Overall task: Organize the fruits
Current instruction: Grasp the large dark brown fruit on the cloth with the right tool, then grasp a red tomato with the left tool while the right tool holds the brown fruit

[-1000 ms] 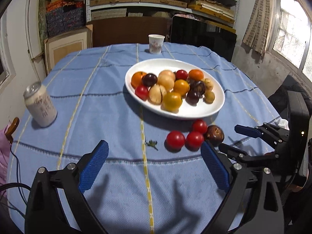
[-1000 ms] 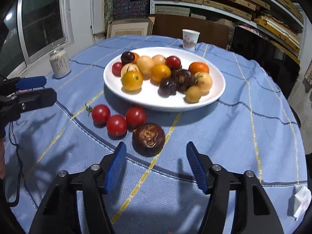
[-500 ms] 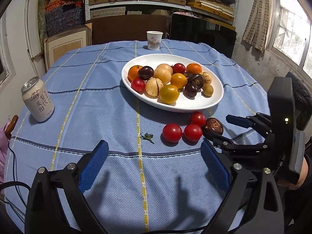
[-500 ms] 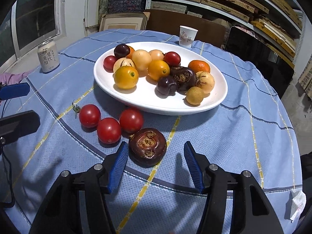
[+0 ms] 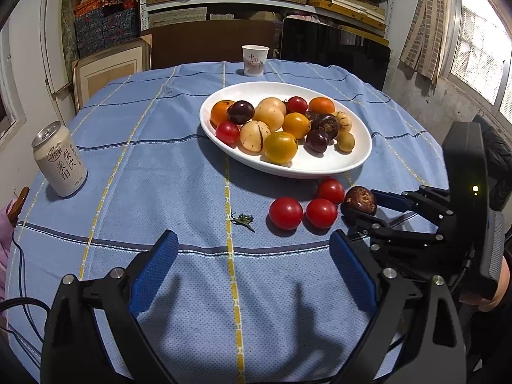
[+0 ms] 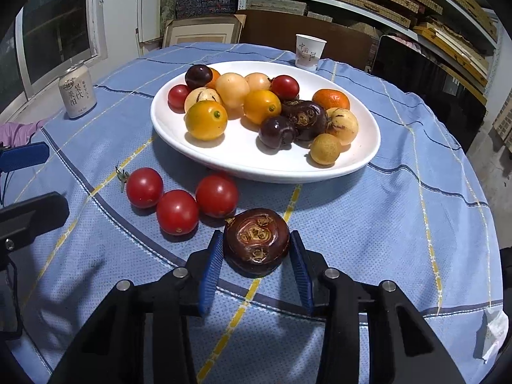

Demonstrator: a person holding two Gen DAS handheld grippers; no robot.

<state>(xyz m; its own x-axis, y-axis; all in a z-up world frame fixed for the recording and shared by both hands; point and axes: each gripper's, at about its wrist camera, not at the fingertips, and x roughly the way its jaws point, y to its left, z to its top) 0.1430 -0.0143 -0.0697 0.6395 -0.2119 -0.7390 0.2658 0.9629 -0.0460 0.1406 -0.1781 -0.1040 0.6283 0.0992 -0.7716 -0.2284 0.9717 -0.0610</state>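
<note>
- Dark brown and glossy, with dry curled scars on its top, a water chestnut (image 6: 256, 244) sits on the blue checked tablecloth (image 6: 368, 224) just in front of the white oval plate (image 6: 358, 163); the right gripper (image 6: 256, 267) has it between its blue pads, and the jaws are closing, both pads at or against its sides.
- The step in hand looks like the pick-up of this stray fruit, to go with the others of its kind.
- Next, I judge, the grip must firm up before any lift: the fruit is round and hard-skinned, so it could squirt out if pinched off-centre. Then it has to clear the plate's rim.
- Three red cherry tomatoes (image 6: 177, 212) lie in a cluster on the cloth just left of the chestnut, the nearest almost touching it, so the lift should go straight up.
- The left gripper (image 5: 252, 268) hovers over bare cloth with its jaws wide apart, nothing between them.
- The plate holds a heap of small fruit: yellow-orange, pale peach and striped cream ones, red tomatoes, dark purple ones, a second water chestnut (image 6: 305, 118) and a tangerine (image 6: 331, 99). Its near side is bare.
- A drink can (image 6: 77, 92) and a paper cup (image 6: 309, 52) stand apart from the plate; their contents cannot be seen.
</note>
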